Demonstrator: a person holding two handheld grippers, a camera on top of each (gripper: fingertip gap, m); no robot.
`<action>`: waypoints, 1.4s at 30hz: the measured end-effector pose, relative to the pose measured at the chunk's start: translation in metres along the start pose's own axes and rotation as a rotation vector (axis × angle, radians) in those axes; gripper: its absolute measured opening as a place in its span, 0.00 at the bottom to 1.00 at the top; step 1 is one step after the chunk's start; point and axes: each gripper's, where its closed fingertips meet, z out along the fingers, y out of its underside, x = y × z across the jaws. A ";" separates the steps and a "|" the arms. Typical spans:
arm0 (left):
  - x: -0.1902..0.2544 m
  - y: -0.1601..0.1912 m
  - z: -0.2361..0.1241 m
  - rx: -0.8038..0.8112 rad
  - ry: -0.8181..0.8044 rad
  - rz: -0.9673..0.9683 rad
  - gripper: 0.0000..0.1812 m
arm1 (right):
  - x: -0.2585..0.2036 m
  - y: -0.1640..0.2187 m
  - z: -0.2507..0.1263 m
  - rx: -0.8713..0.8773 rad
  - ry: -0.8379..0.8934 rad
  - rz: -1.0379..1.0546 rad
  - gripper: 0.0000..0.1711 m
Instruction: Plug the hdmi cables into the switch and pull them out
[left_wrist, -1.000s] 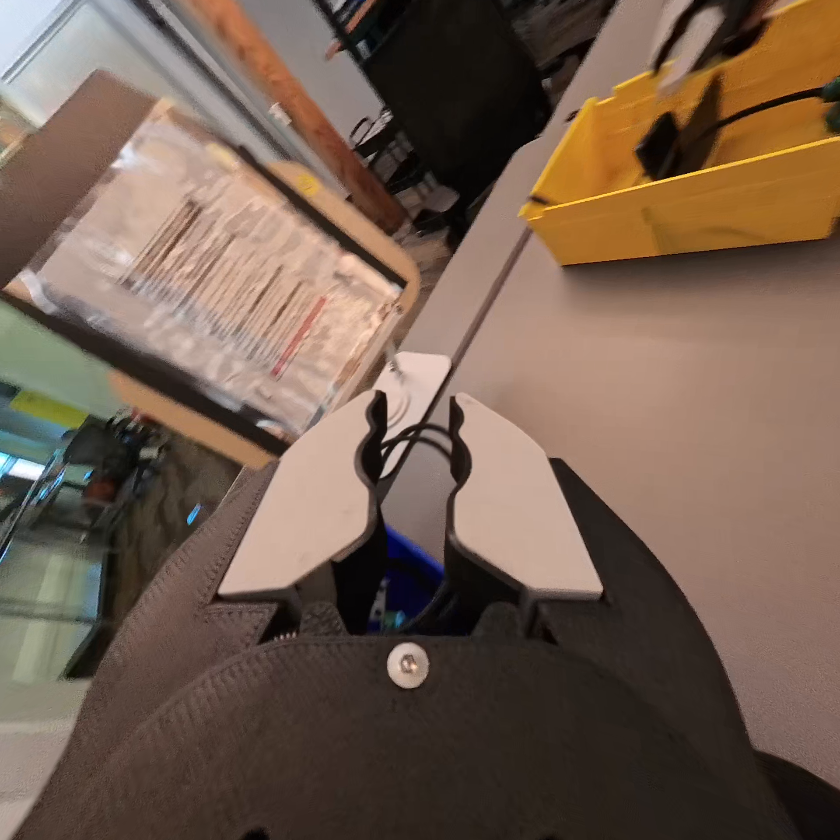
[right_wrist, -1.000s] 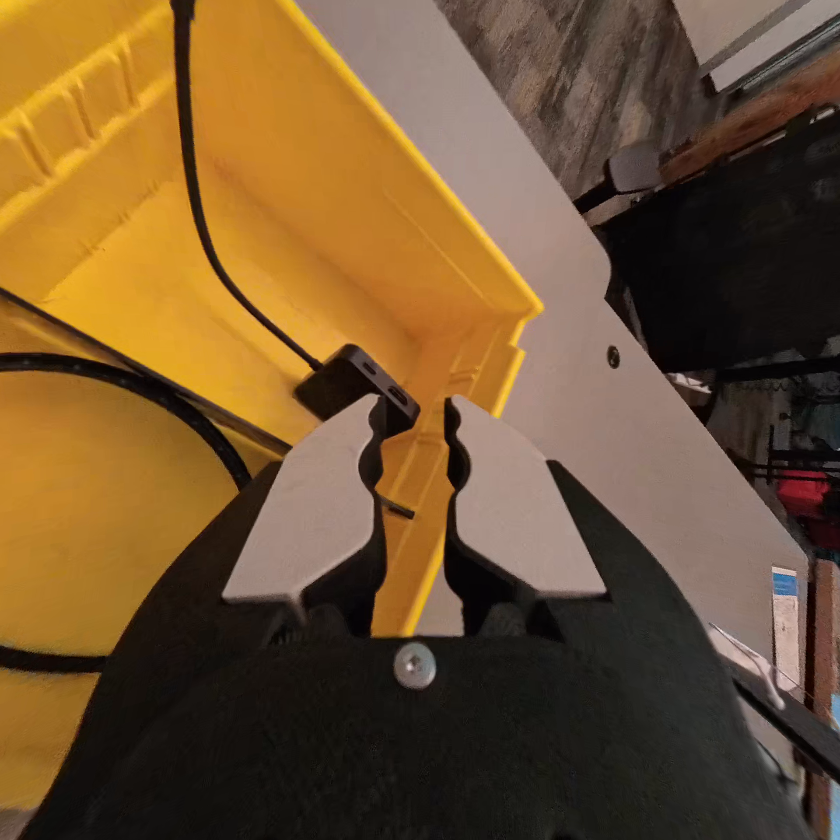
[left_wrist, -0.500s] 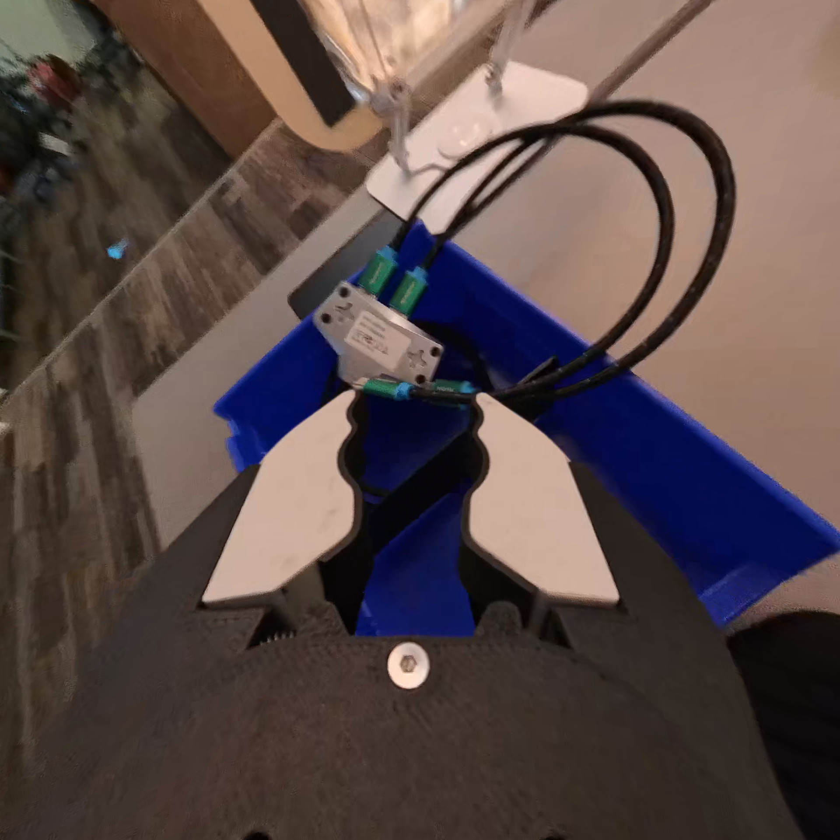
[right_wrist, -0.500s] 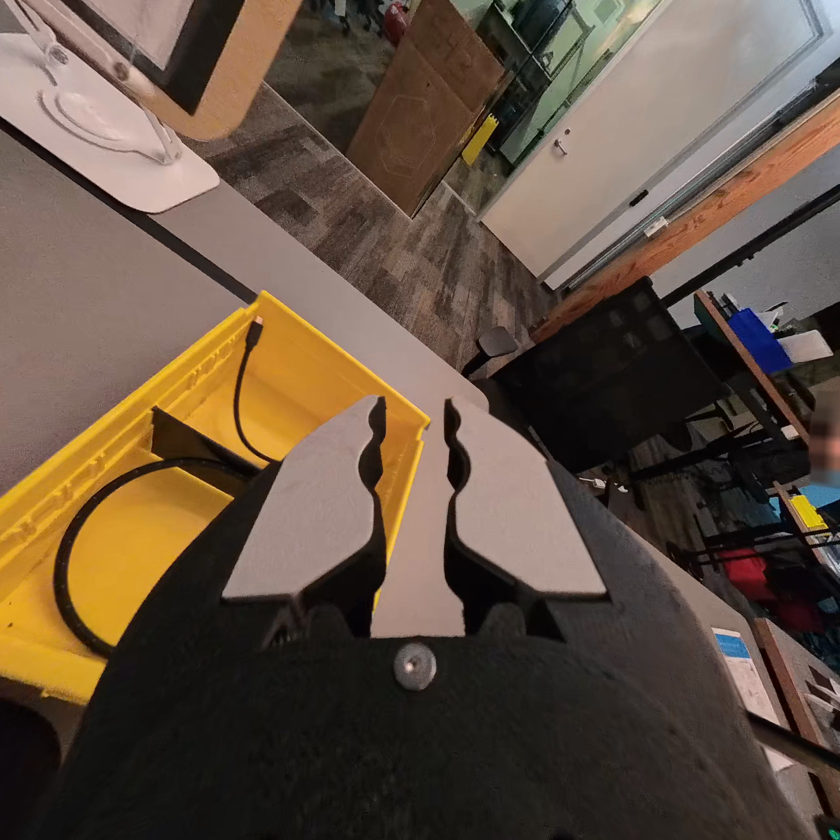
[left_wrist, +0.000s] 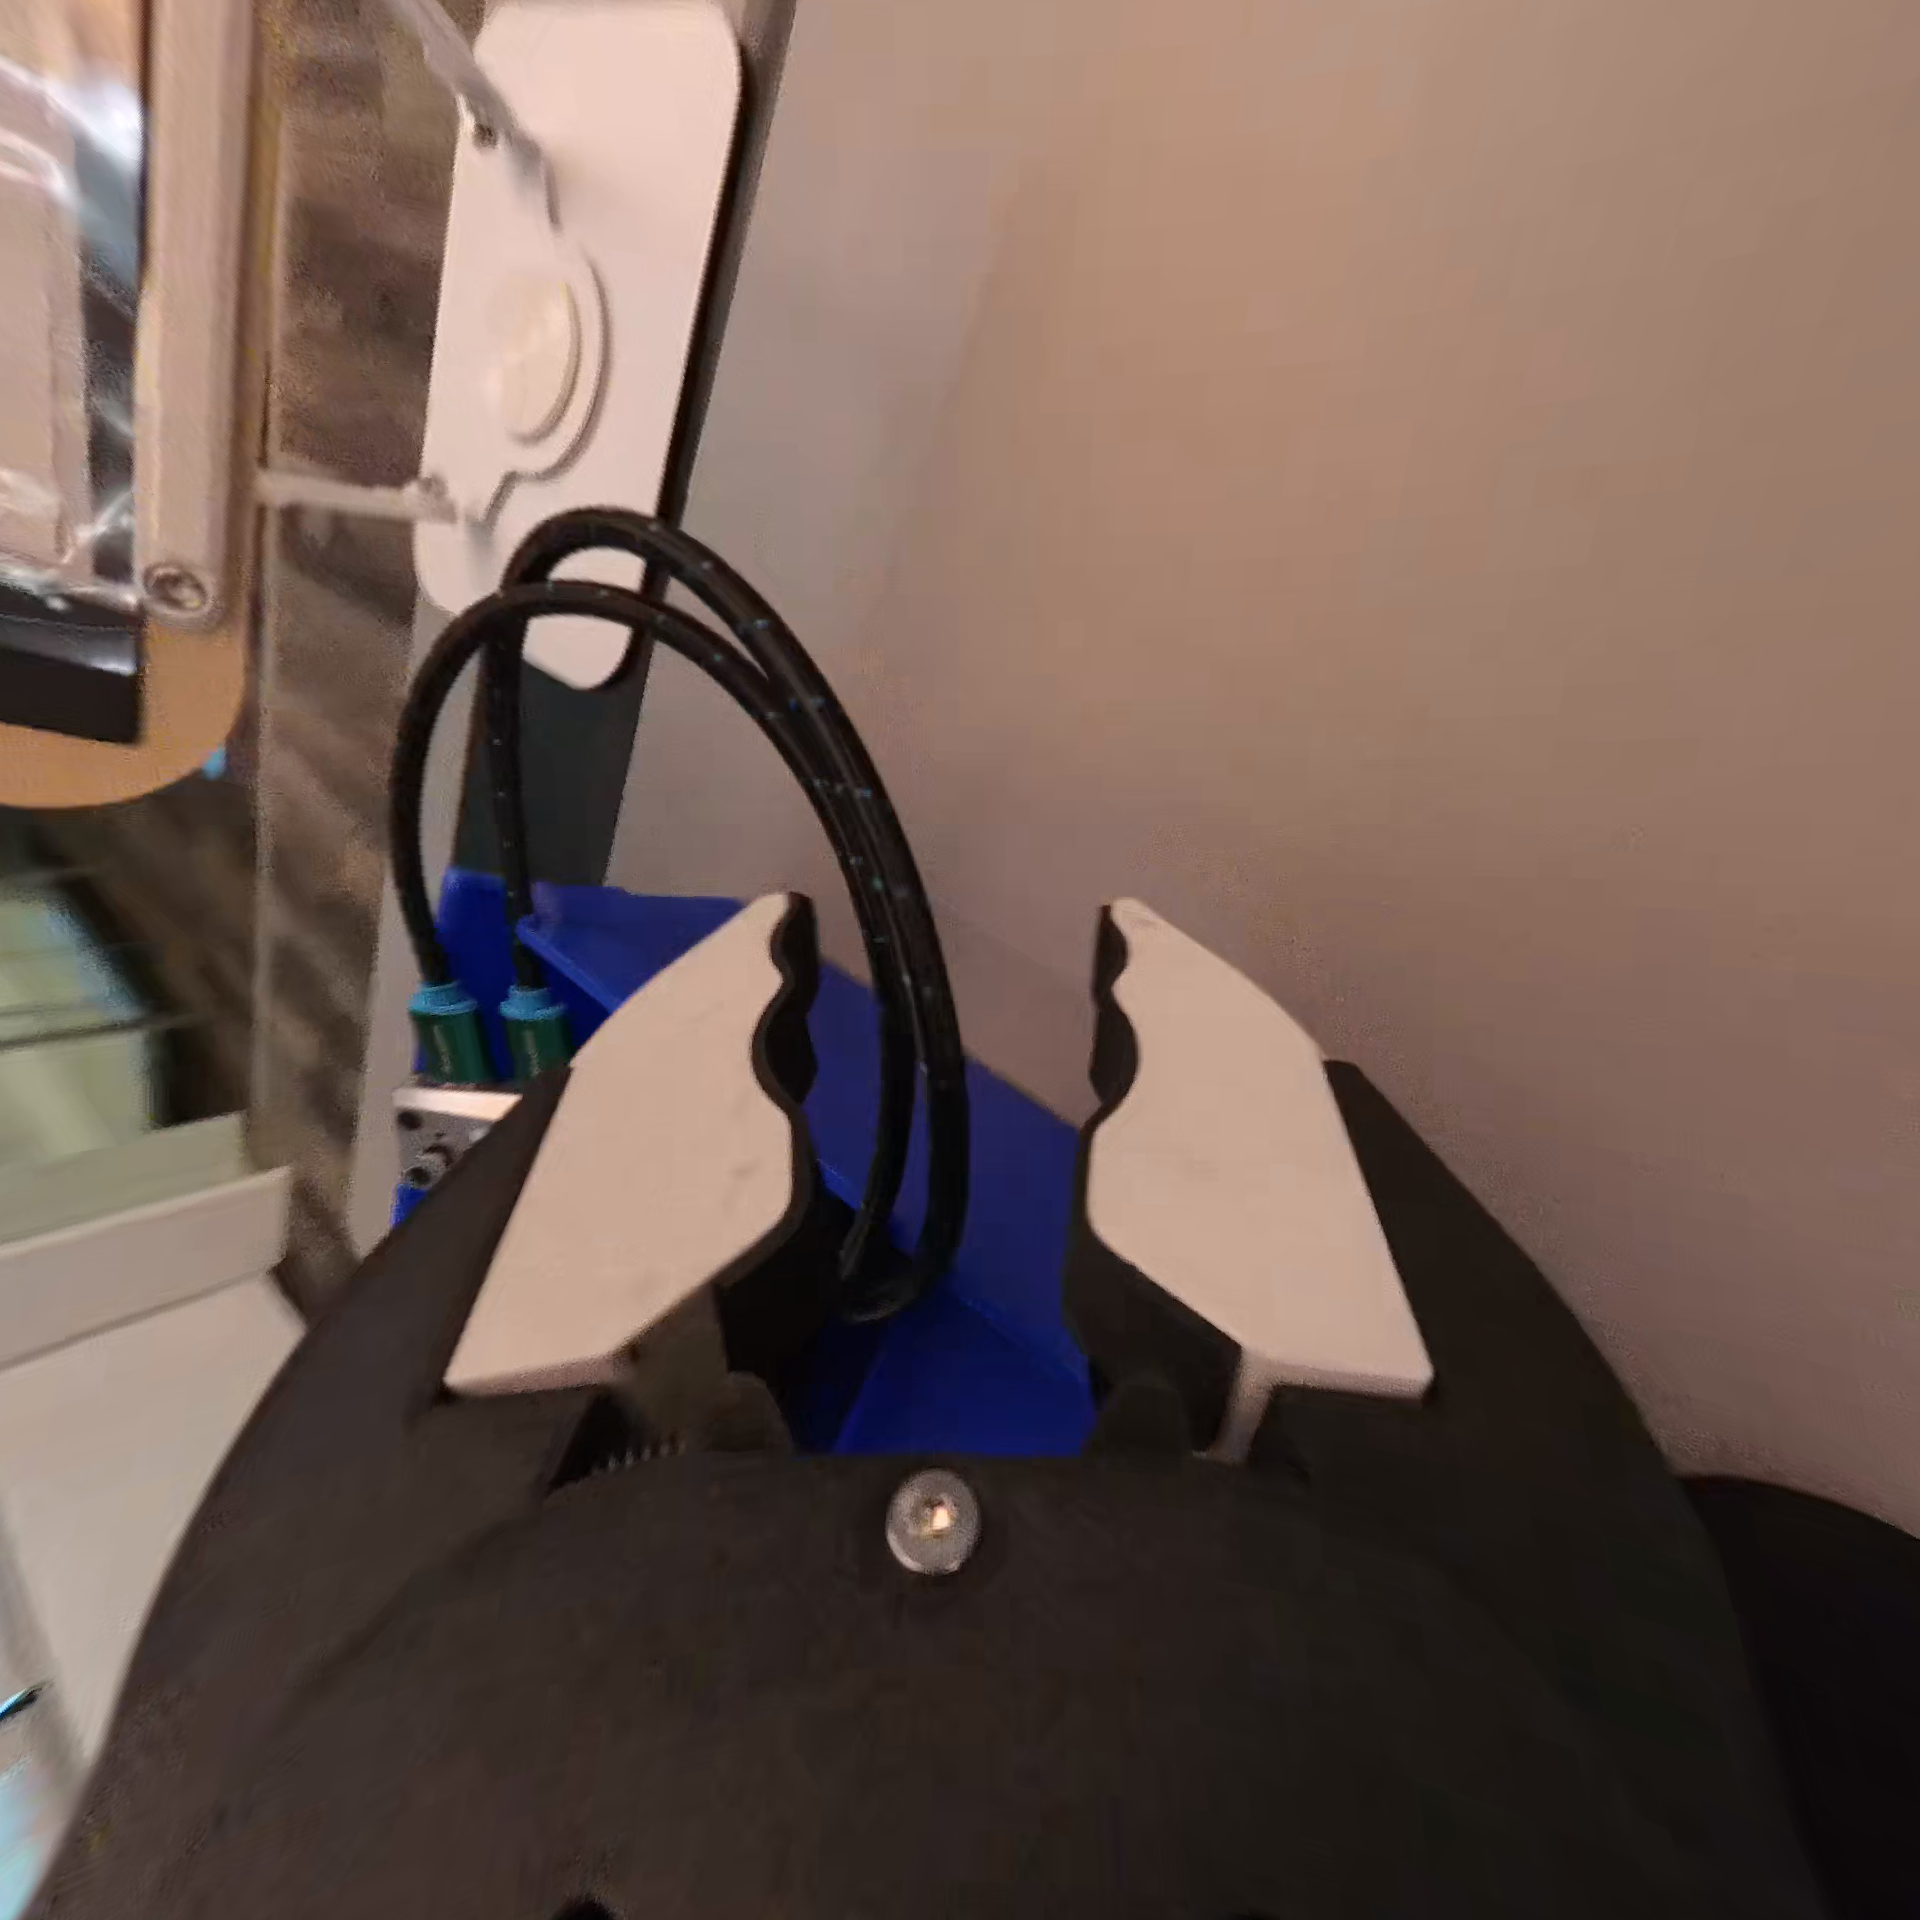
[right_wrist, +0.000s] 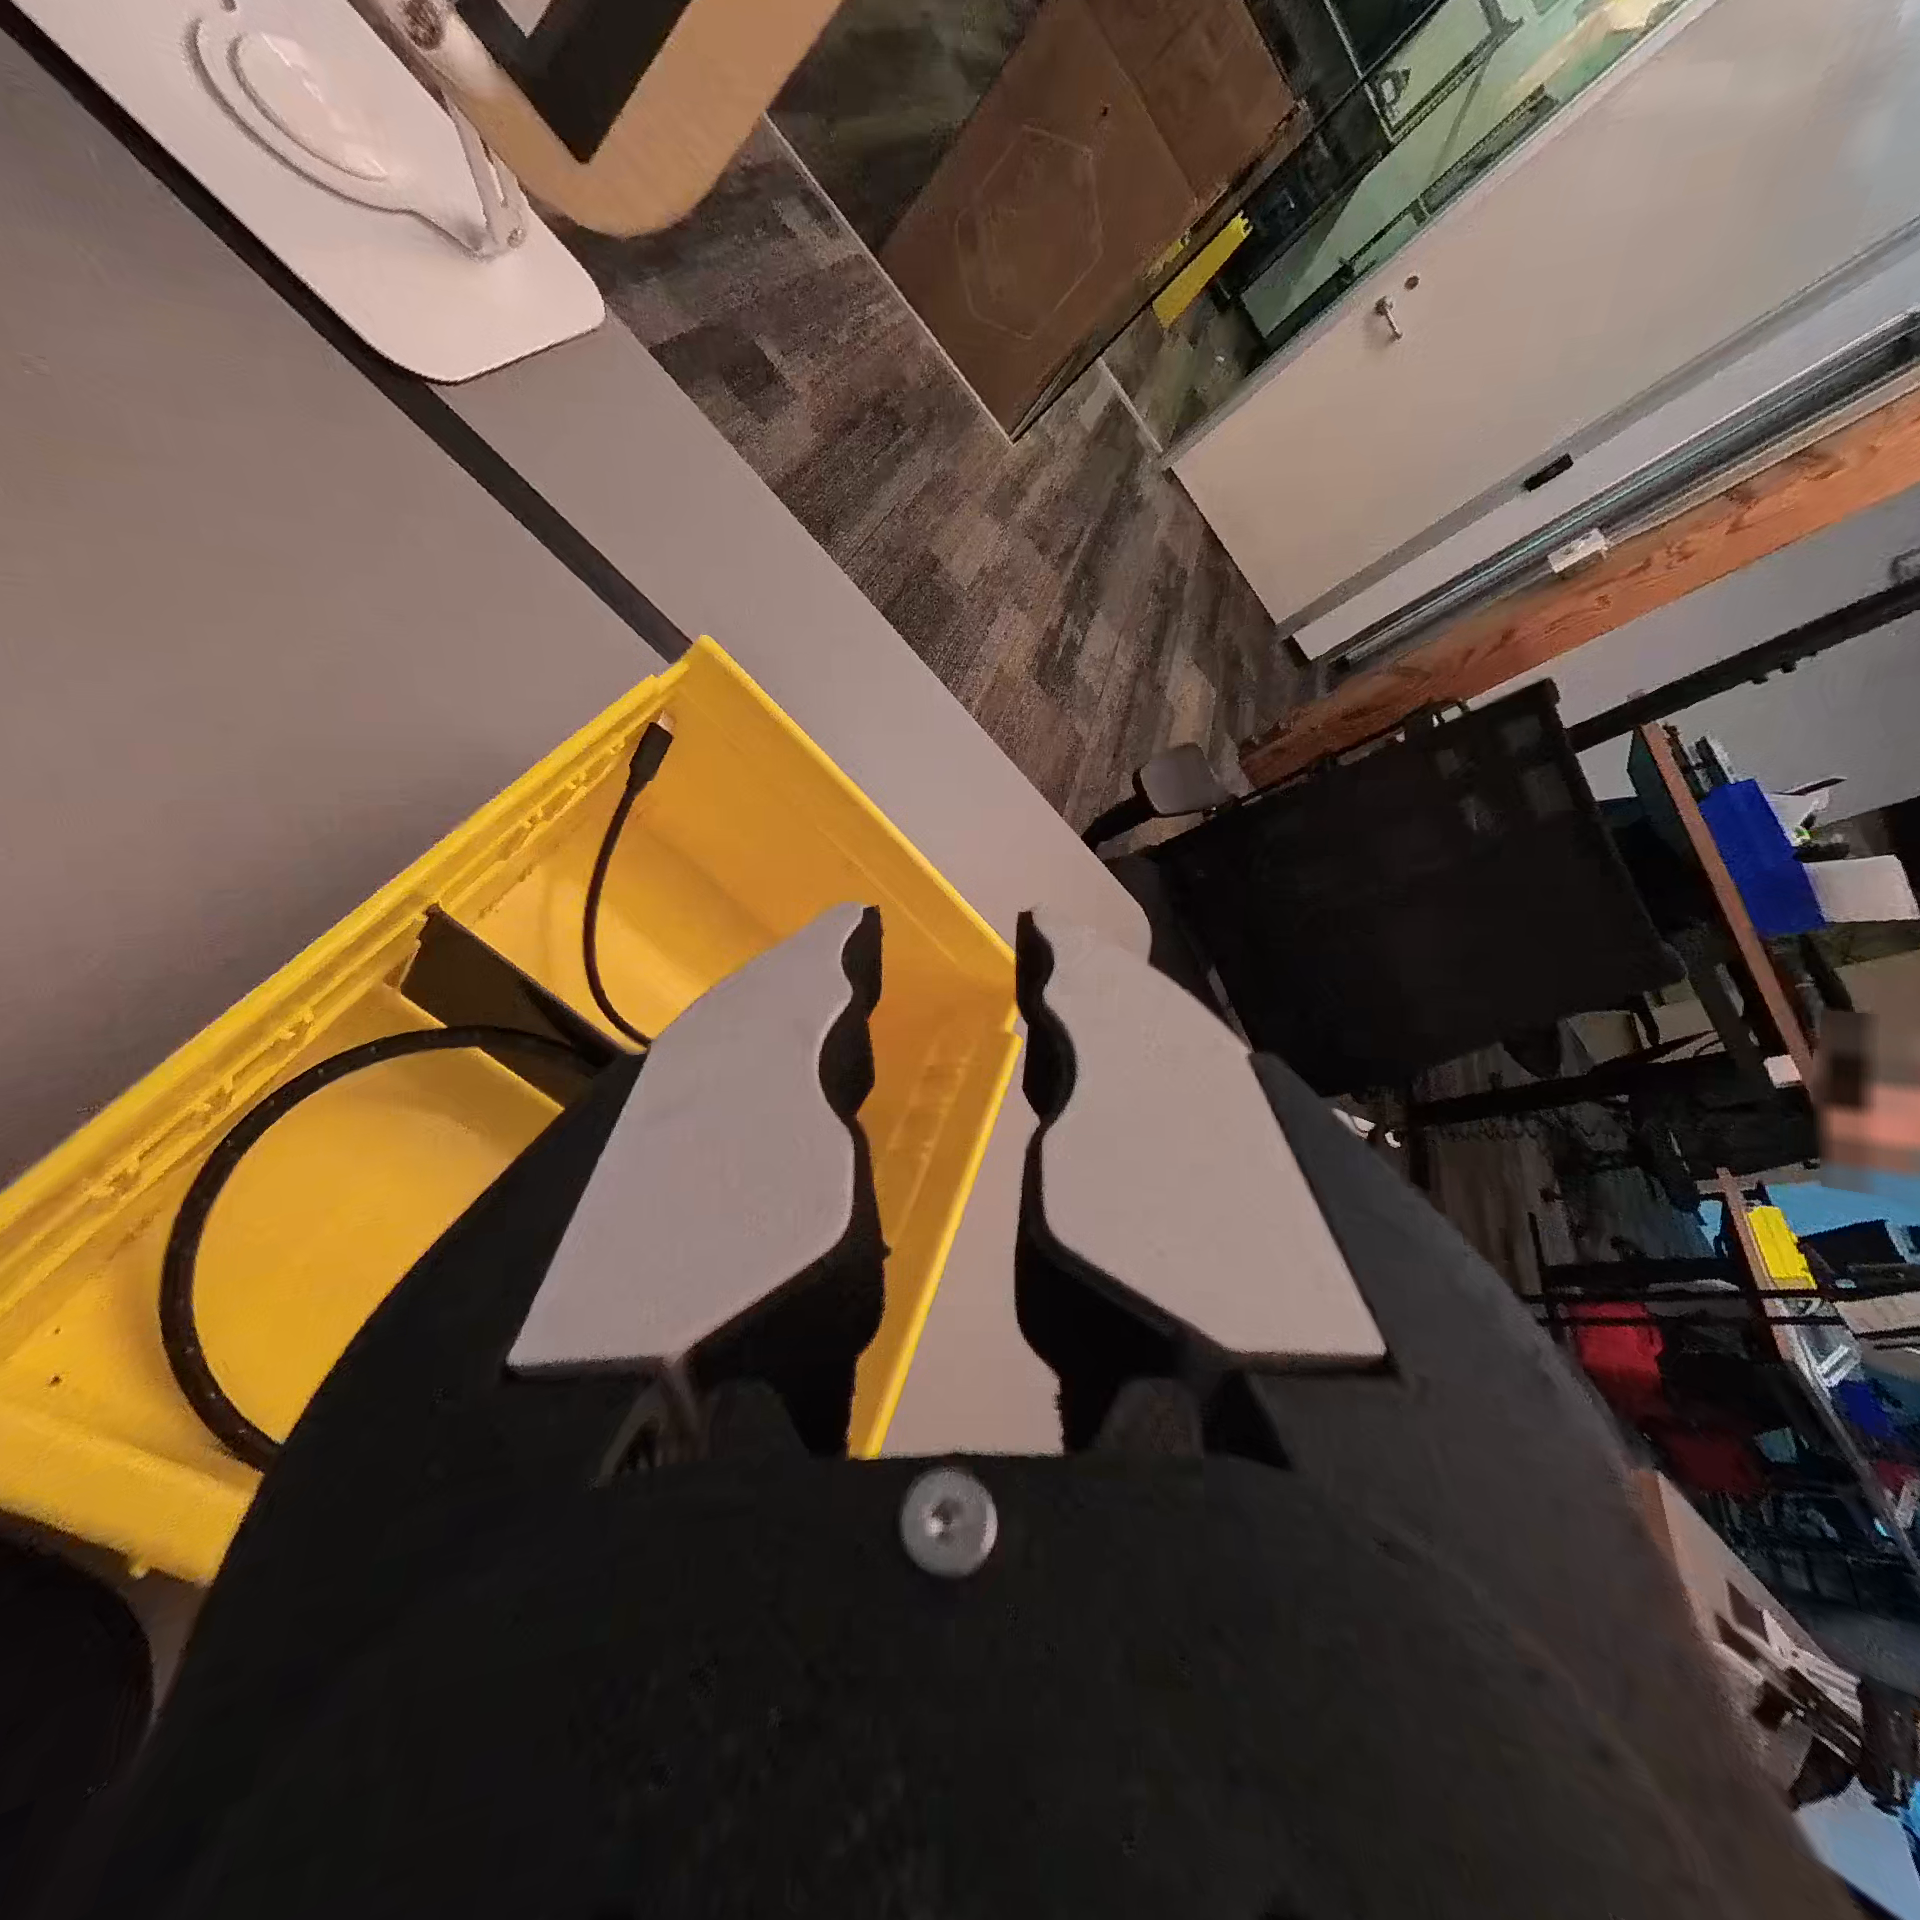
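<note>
In the left wrist view a silver switch (left_wrist: 442, 1127) peeks out behind my left finger, inside a blue bin (left_wrist: 966, 1174). Two teal-ended black HDMI cables (left_wrist: 800, 748) are plugged into its top and loop up over the bin, then drop down between my fingers. My left gripper (left_wrist: 945, 920) is open, empty, just above the bin. In the right wrist view my right gripper (right_wrist: 948, 920) is open with a narrow gap, empty, held above a yellow bin (right_wrist: 727, 831) that holds a thick black cable (right_wrist: 208, 1195) and a thin black cable (right_wrist: 608, 862).
A white stand base (left_wrist: 582, 312) sits at the grey table's (left_wrist: 1351, 520) far edge, also in the right wrist view (right_wrist: 343, 208). A black divider (right_wrist: 468, 982) splits the yellow bin. Beyond the table lie patterned floor, a black chair (right_wrist: 1403, 904) and shelves.
My left gripper swung down from the room view onto the blue bin and opened wider. My right gripper rose out of the yellow bin, away from the small black adapter, and holds above it.
</note>
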 end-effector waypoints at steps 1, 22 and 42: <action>-0.007 0.001 0.004 -0.024 -0.055 0.004 0.18 | -0.003 -0.003 0.001 0.003 -0.008 -0.007 0.15; -0.116 0.042 -0.259 0.692 -0.612 -0.389 0.03 | -0.347 -0.289 -0.001 0.816 -0.718 -0.268 0.30; -0.089 0.046 -0.324 0.961 -0.608 -0.281 0.03 | -0.382 -0.421 0.066 0.996 -0.536 -0.822 0.58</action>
